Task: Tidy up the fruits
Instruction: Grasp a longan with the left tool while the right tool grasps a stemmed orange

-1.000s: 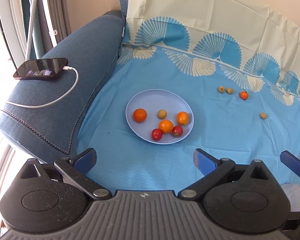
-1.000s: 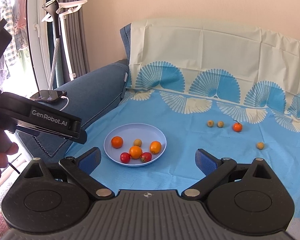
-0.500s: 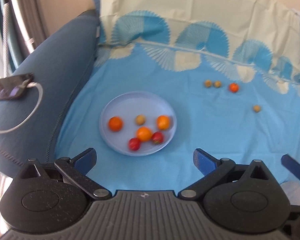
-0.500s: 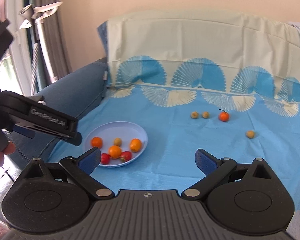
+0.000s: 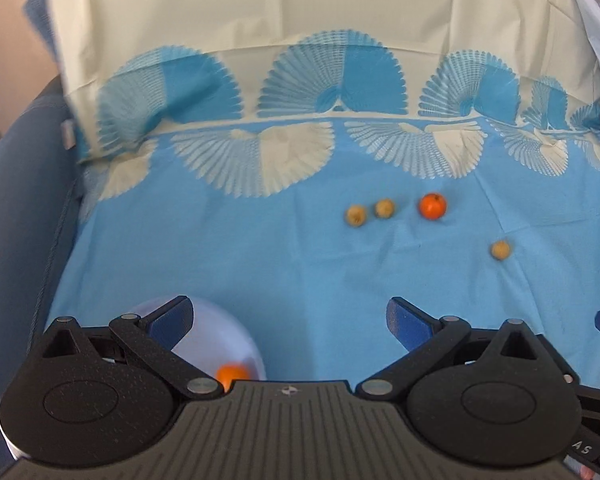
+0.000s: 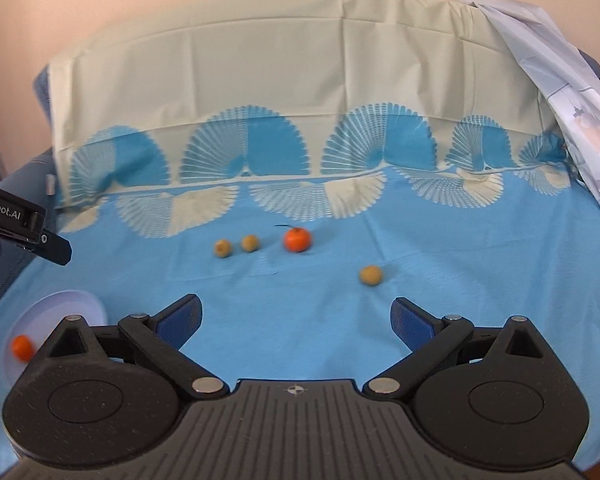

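Observation:
An orange-red fruit [image 5: 433,206] [image 6: 297,239] lies on the blue sheet with two small yellow fruits [image 5: 356,214] [image 6: 222,248] to its left and a third yellow fruit [image 5: 500,249] [image 6: 370,275] nearer and to its right. A pale blue plate [image 5: 224,336] [image 6: 70,300] holds an orange fruit [image 5: 231,374] [image 6: 22,347] and is mostly hidden behind the gripper bodies. My left gripper [image 5: 290,316] and my right gripper [image 6: 296,316] are both open and empty, above the sheet, short of the loose fruits.
The sheet covers a sofa seat and backrest [image 6: 260,80]. The blue sofa arm [image 5: 16,200] rises on the left. A patterned cloth [image 6: 572,92] hangs at the back right. The left gripper's body [image 6: 20,228] shows at the right view's left edge.
Both views have swung right and moved closer to the loose fruits. The plate has slid to the lower left and is mostly hidden. The phone and window have left view.

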Action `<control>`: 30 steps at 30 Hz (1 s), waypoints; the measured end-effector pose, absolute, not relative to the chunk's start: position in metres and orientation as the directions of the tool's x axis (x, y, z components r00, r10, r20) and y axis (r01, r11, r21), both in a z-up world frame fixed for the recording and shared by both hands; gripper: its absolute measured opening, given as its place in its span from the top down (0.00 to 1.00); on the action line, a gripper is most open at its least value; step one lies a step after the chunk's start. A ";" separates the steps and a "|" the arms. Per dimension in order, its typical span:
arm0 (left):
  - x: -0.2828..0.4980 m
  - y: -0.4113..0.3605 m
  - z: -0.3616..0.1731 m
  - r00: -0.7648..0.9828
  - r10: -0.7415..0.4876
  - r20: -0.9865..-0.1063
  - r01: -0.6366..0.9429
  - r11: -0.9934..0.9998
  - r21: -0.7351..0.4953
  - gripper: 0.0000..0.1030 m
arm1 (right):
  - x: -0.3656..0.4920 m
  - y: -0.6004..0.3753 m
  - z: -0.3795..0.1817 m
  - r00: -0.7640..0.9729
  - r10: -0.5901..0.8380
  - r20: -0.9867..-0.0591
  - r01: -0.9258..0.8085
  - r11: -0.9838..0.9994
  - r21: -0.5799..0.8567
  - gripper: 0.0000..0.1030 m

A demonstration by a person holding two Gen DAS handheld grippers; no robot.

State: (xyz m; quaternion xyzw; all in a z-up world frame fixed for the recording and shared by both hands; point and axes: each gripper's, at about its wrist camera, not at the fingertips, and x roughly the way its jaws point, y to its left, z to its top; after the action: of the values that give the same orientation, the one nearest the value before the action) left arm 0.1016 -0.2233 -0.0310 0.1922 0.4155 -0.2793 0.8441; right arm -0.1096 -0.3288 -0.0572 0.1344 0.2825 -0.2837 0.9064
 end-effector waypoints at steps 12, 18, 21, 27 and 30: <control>0.195 -0.367 -0.122 0.479 -0.298 -0.826 0.764 0.604 0.225 0.00 | 0.019 -0.442 -0.148 0.633 -0.408 -0.658 0.549 0.836 0.010 0.03; 0.214 -0.370 -0.158 0.428 -0.282 -0.859 0.799 0.562 0.214 0.00 | 0.061 -0.462 -0.180 0.634 -0.379 -0.674 0.507 0.862 -0.007 0.03; 0.222 -0.375 -0.171 0.419 -0.263 -0.869 0.795 0.569 0.211 0.02 | 0.078 -0.464 -0.188 0.641 -0.371 -0.672 0.486 0.874 -0.019 0.03; 0.233 -0.373 -0.174 0.324 -0.296 -0.898 0.780 0.622 0.076 0.74 | 0.093 -0.452 -0.192 0.696 -0.325 -0.640 0.385 0.922 -0.049 0.63; 0.222 -0.363 -0.165 0.343 -0.308 -0.888 0.778 0.622 0.084 0.74 | 0.084 -0.444 -0.187 0.687 -0.328 -0.649 0.391 0.919 -0.050 0.63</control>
State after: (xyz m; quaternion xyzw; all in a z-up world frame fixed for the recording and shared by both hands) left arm 0.2217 -0.3633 -0.1651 0.2585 0.4546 -0.3493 0.7775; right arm 0.0841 -0.4435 -0.1868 0.0460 0.3438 -0.1958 0.9172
